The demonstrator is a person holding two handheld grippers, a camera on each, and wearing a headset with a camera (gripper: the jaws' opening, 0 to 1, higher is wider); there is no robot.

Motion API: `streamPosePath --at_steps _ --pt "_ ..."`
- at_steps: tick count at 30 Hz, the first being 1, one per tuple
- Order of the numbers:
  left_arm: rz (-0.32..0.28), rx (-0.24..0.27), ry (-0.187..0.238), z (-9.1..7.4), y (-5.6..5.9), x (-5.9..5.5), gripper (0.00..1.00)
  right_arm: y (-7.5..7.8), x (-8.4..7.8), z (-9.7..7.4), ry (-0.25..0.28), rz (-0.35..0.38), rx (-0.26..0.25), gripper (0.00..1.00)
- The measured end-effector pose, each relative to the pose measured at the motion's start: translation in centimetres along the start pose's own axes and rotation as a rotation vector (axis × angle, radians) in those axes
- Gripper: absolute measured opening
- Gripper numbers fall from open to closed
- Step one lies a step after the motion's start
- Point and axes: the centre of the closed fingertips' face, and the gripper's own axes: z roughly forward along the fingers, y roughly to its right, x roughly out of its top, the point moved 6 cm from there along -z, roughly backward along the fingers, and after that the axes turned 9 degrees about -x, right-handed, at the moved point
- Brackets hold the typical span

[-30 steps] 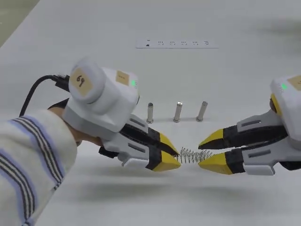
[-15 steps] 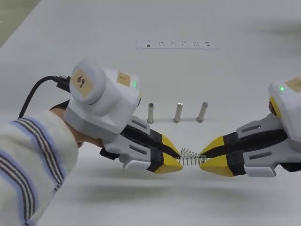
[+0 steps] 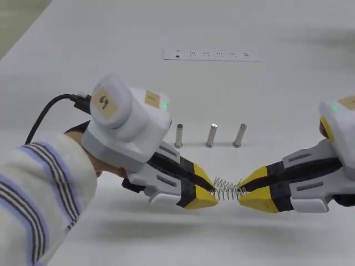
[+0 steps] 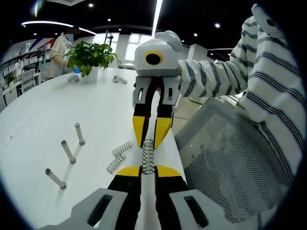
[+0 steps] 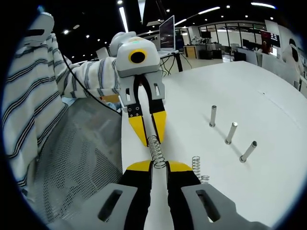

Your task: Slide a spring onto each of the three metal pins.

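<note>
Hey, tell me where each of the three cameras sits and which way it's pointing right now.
Head view: on the headset, looking down at the bench; shows a striped sleeve, left hand-held gripper, right hand-held gripper, three pins.
Left gripper view: rides the left hand-held gripper, faces the right one; own jaws at bottom.
Right gripper view: rides the right one, faces the left.
Shared: all three see the spring clamped between them.

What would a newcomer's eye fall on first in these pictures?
First, the spring held between the yellow tips of the left gripper and the right gripper, low in the middle of the head view. Just behind it, three metal pins stand upright in a row on the white table.
</note>
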Motion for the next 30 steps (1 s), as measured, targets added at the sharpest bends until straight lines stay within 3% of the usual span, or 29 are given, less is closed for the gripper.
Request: streamPosePath --at_steps 9,14,21,24,30 --pt "0.003 0.019 0.005 0.5 0.2 -0.3 0.02 -0.1 0.2 -0.3 -0.017 0.016 0.004 0.09" --pt "0.022 0.013 -0.017 0.7 0.5 -0.2 0.02 -0.4 0.2 -0.4 -0.048 0.032 0.017 0.08" --pt "0.028 0.02 -0.022 1.4 0.5 -0.8 0.02 -0.5 0.7 -0.3 -0.068 0.007 0.012 0.08" --pt "0.027 0.015 -0.024 2.0 0.4 -1.3 0.02 -0.5 0.6 -0.1 -0.103 -0.018 0.012 0.08" --pt "0.073 0.025 -0.069 2.7 0.4 -2.0 0.02 -0.9 0.5 0.3 -0.153 -0.058 0.017 0.08"
